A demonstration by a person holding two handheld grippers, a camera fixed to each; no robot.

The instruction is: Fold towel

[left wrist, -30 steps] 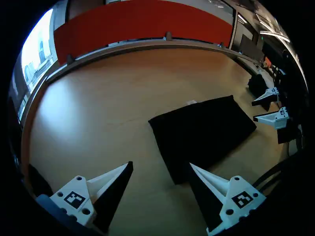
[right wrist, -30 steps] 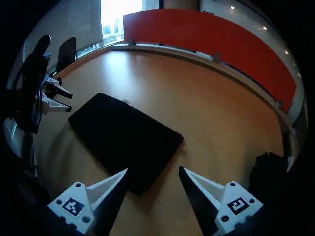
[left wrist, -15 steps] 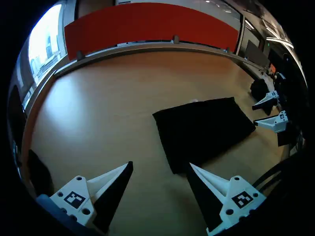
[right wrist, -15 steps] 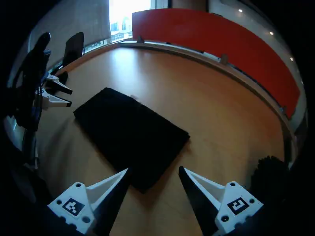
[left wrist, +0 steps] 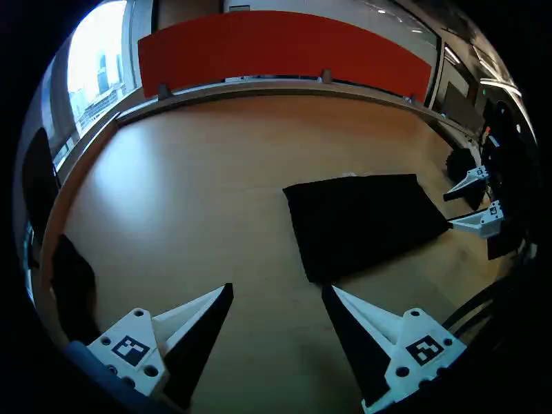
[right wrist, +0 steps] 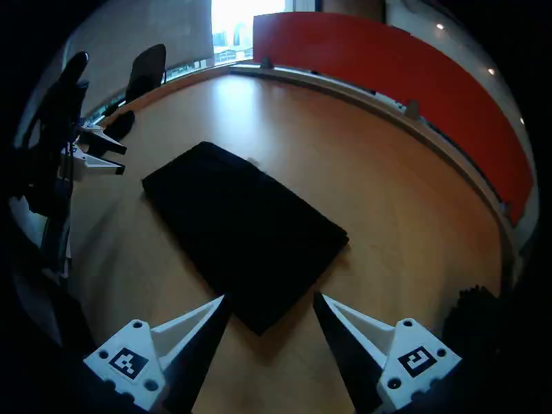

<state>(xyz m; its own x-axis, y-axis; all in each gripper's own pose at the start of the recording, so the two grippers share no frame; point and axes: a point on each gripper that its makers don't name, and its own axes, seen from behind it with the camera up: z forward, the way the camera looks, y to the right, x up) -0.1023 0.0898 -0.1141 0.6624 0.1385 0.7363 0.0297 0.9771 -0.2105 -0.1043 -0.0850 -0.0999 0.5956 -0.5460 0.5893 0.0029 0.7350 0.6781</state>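
Daylight from a window [left wrist: 96, 62] glares off the table [left wrist: 193, 186], a broad sheet of smooth, pale-orange wood with a curved far rim. On it the towel [left wrist: 366, 221] lies flat. It is black and matte, folded to a neat oblong with straight edges and square corners, and a small pale tag [left wrist: 348, 174] peeks from its far edge. Behind the table runs a long red partition [left wrist: 276, 41], flat and plain.

The left gripper view has the left hand-held gripper [left wrist: 276, 287] in the foreground. Its two white wedge-shaped fingers, dark on their inner faces, are spread wide with nothing between them. The towel's near corner sits just ahead of the finger on the picture's right. Past the towel's other end this view catches the right hand-held gripper [left wrist: 448, 210], small and side-on, fingers parted and empty. Its tips are close to the towel's end; whether they touch it I cannot tell.

In the right gripper view the towel runs away lengthwise, its near corner pointing into the wide gap between that hand-held gripper's own fingers. The left hand-held gripper is at the far left, held by a dark-sleeved arm [right wrist: 48, 159], fingers apart, with bare wood between them and the towel. Black chairs [right wrist: 148, 69] stand on the window side. A dark, rough-textured heap [right wrist: 476, 310] sits near the table's right edge.
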